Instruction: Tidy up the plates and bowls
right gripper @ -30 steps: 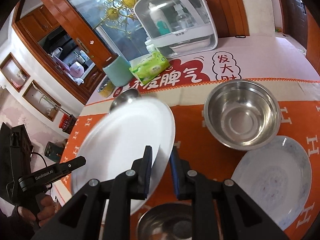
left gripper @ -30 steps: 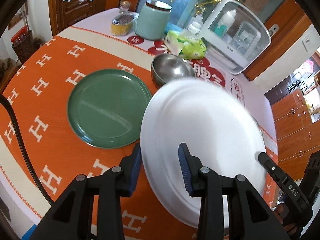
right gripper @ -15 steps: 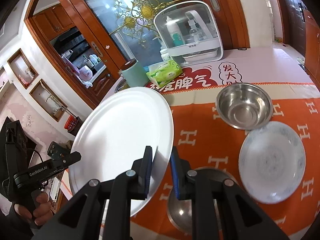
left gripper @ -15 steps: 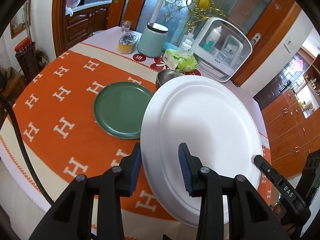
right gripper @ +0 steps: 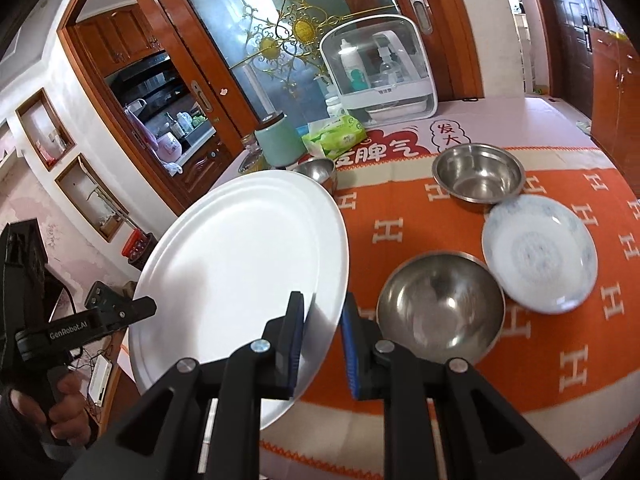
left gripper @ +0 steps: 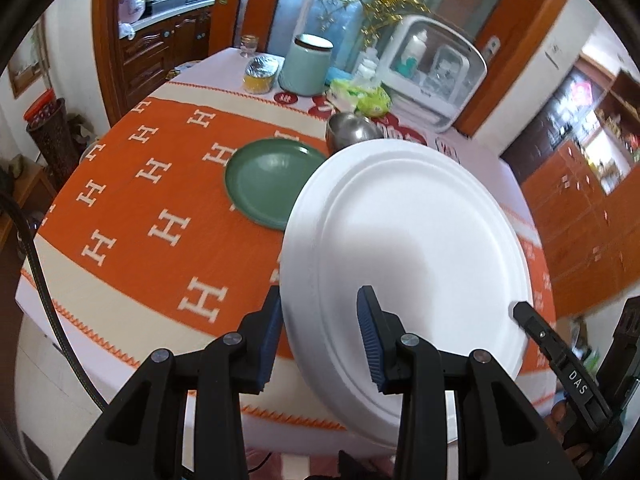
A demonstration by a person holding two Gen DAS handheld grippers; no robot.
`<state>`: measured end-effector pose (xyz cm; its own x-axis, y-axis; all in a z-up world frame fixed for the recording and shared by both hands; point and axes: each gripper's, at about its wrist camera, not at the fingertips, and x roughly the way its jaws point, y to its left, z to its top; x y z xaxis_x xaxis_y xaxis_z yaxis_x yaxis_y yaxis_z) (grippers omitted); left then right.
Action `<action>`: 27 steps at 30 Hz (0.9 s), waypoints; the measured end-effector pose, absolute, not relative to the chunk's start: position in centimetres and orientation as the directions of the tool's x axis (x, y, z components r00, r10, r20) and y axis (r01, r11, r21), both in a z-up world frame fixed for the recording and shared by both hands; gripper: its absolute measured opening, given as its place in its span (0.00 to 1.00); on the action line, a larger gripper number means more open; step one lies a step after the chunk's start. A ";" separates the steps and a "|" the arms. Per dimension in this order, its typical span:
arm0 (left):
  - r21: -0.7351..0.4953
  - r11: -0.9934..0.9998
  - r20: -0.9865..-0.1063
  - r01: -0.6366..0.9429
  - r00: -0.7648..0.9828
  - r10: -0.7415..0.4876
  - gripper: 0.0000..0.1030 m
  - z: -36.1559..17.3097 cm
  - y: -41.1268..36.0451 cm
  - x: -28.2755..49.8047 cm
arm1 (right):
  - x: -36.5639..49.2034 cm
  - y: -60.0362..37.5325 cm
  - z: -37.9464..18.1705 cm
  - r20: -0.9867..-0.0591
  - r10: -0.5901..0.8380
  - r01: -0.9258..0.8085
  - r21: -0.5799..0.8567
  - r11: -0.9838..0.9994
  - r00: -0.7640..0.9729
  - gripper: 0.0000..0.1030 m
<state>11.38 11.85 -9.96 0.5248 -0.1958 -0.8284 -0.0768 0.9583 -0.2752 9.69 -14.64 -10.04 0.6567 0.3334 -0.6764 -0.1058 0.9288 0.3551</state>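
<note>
1. Fingers of the left gripper (left gripper: 320, 336) clamp one edge of the large white plate (left gripper: 404, 264); blue pads sit on either face of its rim.
2. Right gripper (right gripper: 322, 340) fingers pinch the opposite edge of the same plate, nearly together on the thin rim.
3. White plate is held between both grippers, tilted, above the near edge of the tabletop (left gripper: 160, 272), which is covered by an orange cloth with white H marks.
4. Green plate (left gripper: 268, 180) lies flat on the cloth, beyond the white plate on the left side.
5. Small steel bowl (left gripper: 352, 132) stands just behind the green plate.
6. Near steel bowl (right gripper: 440, 308) sits right of the white plate; the blue-patterned dish (right gripper: 540, 252) is just beside it, its rim touching or overlapping the far steel bowl (right gripper: 478, 178).
7. A hand (right gripper: 60, 412) grips the left gripper's handle.
</note>
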 end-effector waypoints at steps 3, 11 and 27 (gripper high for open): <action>-0.249 0.968 -0.844 -0.046 0.500 -0.193 0.34 -10.5 11.8 10.3 | 8.1 -14.1 -10.8 -0.692 0.311 -0.094 0.334 0.938 0.652 0.18; -0.203 0.979 -0.898 -0.028 0.404 -0.174 0.34 -12.7 11.4 8.3 | 5.6 -13.2 -12.9 -0.738 0.270 -0.053 0.304 0.951 0.618 0.19; -0.130 0.989 -0.967 0.070 0.210 -0.142 0.34 -19.3 9.5 8.0 | 3.0 -12.7 -19.2 -0.847 0.150 0.071 0.215 0.974 0.511 0.23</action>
<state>7.99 9.51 -19.32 0.2102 -0.1419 -0.9673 0.0697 0.9891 -0.1299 3.04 -12.67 -19.19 0.5107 0.1498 -0.8466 0.0713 0.9739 0.2154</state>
